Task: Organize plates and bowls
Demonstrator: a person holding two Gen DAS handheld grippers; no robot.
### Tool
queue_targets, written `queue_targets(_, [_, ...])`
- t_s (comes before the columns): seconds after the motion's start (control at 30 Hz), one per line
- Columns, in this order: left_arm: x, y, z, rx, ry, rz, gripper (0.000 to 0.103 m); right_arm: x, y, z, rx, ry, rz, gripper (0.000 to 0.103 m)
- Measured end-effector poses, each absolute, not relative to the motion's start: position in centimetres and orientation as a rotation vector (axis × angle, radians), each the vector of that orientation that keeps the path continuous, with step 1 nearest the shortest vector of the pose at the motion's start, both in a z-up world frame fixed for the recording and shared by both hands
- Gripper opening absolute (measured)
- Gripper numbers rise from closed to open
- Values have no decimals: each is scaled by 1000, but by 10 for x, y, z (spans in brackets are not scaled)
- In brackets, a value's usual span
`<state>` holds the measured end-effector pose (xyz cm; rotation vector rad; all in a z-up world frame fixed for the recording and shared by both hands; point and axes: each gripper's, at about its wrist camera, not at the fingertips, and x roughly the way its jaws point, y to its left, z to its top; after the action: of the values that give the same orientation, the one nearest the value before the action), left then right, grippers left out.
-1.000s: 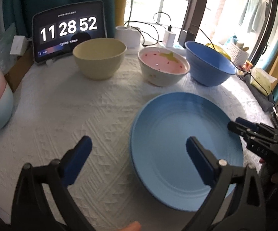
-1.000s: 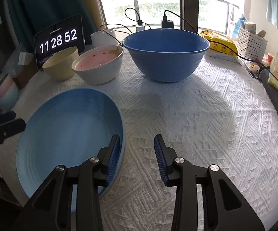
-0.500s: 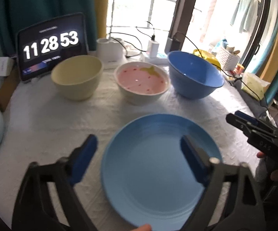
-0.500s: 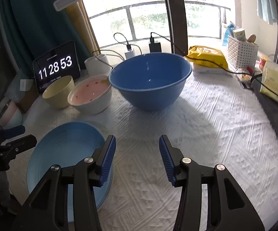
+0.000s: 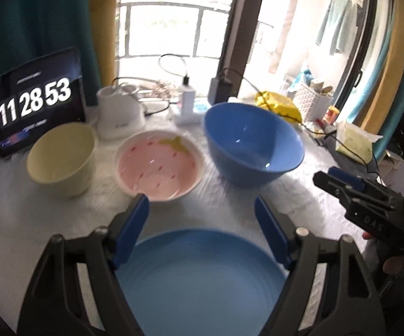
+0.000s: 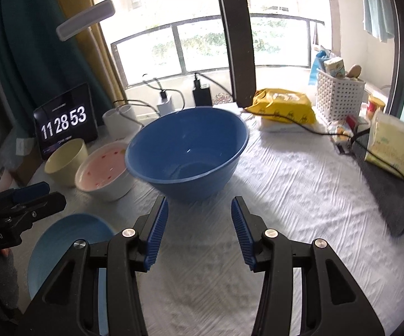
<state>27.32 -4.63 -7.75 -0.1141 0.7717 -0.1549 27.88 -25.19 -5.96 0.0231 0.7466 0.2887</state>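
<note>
Left gripper (image 5: 200, 212) spread wide, holding nothing, hung over the far rim of the light-blue plate (image 5: 202, 277). Right gripper (image 6: 199, 224) likewise parted and empty, poised above the white tablecloth (image 6: 300, 210), plate (image 6: 62, 240) down to its left. Just ahead of the right fingertips sat the big blue bowl (image 6: 186, 151); further left, the strawberry-print bowl (image 5: 158, 165) and the cream bowl (image 5: 62, 158).

Both claws, left (image 5: 200, 214) and right (image 6: 197, 215), higher and farther back from the blue plate (image 5: 199, 280).
</note>
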Motion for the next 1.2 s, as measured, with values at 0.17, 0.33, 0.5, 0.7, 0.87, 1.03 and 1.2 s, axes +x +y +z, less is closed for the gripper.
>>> queue_targets(0.17, [292,-59,-81,-128,749,-182,79,294,-263,-58,39,733,279,49])
queue_targets(0.33, [314,-71,-87,-146,743,-182,78,310,-276,-67,154,752,308,49])
queue_targets(0.5, [339,-75,-89,-150,741,-158,78,324,-278,-74,194,753,298,49])
queue_targets(0.7, [365,-78,-100,-143,767,-154,78,343,-285,-86,263,771,276,49])
queue_targets(0.87, [374,-81,-110,-130,802,-167,60,350,-285,-92,285,777,271,49])
queue_targets(1.03, [375,-89,-117,-99,821,-185,52,356,-279,-96,266,797,282,38])
queue_targets(1.2, [376,-93,-116,-88,828,-183,46,358,-274,-98,229,813,268,21])
